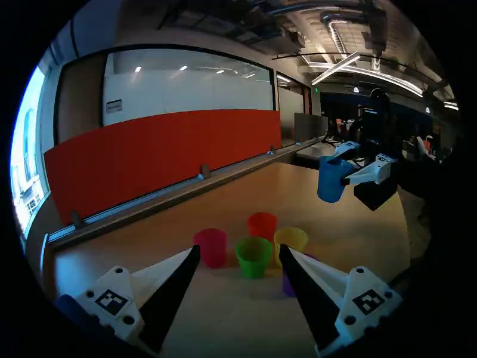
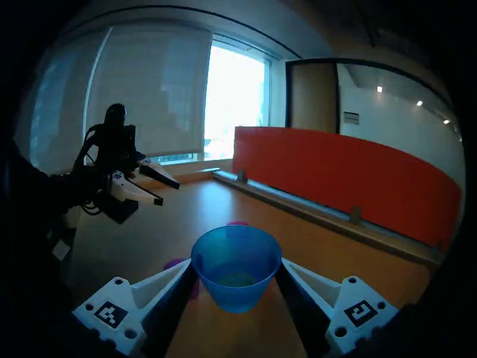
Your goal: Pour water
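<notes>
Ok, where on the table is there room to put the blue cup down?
Crowded spot: the pink cup, red cup, green cup, yellow cup and purple cup huddle together. Bare wood runs between that bunch and the rail below the red divider, and on the far table under the blue cup held in the right tongs.

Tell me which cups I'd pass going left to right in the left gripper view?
Pink cup → green cup → yellow cup → blue cup, held up in the right gripper.
</notes>
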The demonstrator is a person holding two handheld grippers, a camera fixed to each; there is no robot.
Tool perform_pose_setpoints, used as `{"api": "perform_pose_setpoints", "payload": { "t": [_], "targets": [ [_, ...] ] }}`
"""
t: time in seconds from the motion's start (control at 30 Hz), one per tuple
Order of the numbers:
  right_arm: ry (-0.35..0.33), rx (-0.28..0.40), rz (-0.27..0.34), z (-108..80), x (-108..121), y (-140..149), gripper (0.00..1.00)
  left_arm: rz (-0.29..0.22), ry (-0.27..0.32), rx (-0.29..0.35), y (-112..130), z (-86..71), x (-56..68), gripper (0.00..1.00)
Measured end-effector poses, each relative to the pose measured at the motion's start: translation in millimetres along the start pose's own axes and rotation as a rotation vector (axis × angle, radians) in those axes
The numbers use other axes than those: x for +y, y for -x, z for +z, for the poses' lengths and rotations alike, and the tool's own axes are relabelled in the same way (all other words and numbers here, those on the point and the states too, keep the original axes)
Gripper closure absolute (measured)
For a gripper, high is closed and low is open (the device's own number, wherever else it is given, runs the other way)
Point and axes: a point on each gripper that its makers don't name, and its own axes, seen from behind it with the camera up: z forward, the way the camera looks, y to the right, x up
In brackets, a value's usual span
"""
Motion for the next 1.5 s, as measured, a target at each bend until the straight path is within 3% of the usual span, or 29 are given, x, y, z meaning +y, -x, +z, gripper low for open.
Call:
{"api": "perform_pose_setpoints", "payload": {
  "t": [0.63, 1.0, 1.5],
  "targets": [
    [-0.006, 0.181, 0.013, -4.3, 4, -62, 0.10, 0.000, 0.019, -0.003, 4, 12.4, 2.6, 0.02],
    [-0.008, 0.207, 0.002, -5.8, 7, -72, 0.10, -0.010, 0.041, -0.019, 12, 23.3, 0.6, 0.02],
    [-0.012, 0.206, -0.012, -8.6, 6, -78, 0.10, 0.004, 0.077, -0.104, 40, 51.8, 3.0, 0.02]
  ]
}}
